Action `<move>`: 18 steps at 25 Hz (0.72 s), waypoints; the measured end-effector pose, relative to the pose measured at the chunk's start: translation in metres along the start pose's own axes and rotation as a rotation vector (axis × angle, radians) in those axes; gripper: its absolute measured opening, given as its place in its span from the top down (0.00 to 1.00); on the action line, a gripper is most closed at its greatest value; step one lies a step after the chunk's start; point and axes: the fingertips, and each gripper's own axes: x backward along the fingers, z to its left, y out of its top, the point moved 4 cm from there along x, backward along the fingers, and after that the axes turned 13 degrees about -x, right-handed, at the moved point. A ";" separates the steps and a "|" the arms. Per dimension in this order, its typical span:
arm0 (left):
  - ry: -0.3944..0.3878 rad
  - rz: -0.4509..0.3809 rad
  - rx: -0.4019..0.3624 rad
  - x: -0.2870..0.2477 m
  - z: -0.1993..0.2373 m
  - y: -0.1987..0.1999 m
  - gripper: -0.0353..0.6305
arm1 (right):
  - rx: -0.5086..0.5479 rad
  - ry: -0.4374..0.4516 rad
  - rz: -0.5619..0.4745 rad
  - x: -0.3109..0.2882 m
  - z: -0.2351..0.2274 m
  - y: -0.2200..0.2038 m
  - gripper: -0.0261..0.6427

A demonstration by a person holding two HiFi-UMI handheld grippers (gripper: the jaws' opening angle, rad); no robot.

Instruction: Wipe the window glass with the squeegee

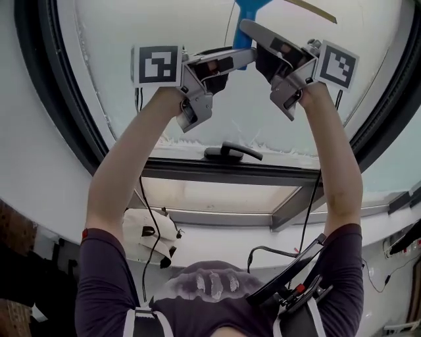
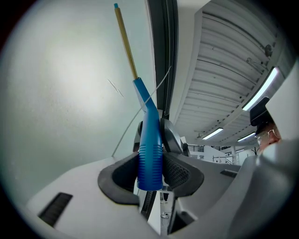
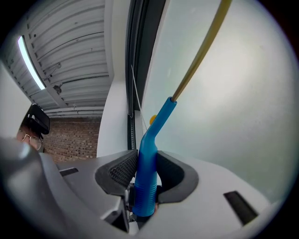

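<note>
The squeegee has a ribbed blue handle (image 1: 248, 12) and a thin brass-coloured blade bar (image 1: 314, 9), and it is held up against the frosted window glass (image 1: 125, 33). Both grippers clamp that handle from opposite sides. My left gripper (image 1: 245, 58) comes in from the left and my right gripper (image 1: 255, 31) from the right, both with arms raised. In the left gripper view the handle (image 2: 150, 149) stands upright between the shut jaws (image 2: 150, 170), with the blade (image 2: 126, 42) slanting up along the glass (image 2: 56, 93). The right gripper view shows the handle (image 3: 148, 163) pinched in the gripper (image 3: 145, 173) and the blade (image 3: 201, 51) rising up right.
A black window latch (image 1: 231, 153) sits on the sill frame just below the grippers. A thick black window frame (image 1: 59, 105) curves round the pane. Cables hang by the person's arms (image 1: 148, 210). A ribbed ceiling with strip lights (image 2: 261, 88) and a brick wall (image 3: 74, 140) lie beside the window.
</note>
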 end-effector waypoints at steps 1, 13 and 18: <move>0.002 0.002 0.000 0.001 0.002 -0.001 0.72 | 0.001 -0.010 0.003 0.000 -0.001 -0.001 0.77; 0.036 -0.061 0.038 -0.005 0.009 -0.015 0.71 | -0.024 0.010 0.038 0.007 -0.016 -0.003 0.77; 0.057 -0.079 0.067 -0.005 0.010 -0.029 0.71 | -0.079 0.040 0.057 0.011 -0.023 -0.014 0.77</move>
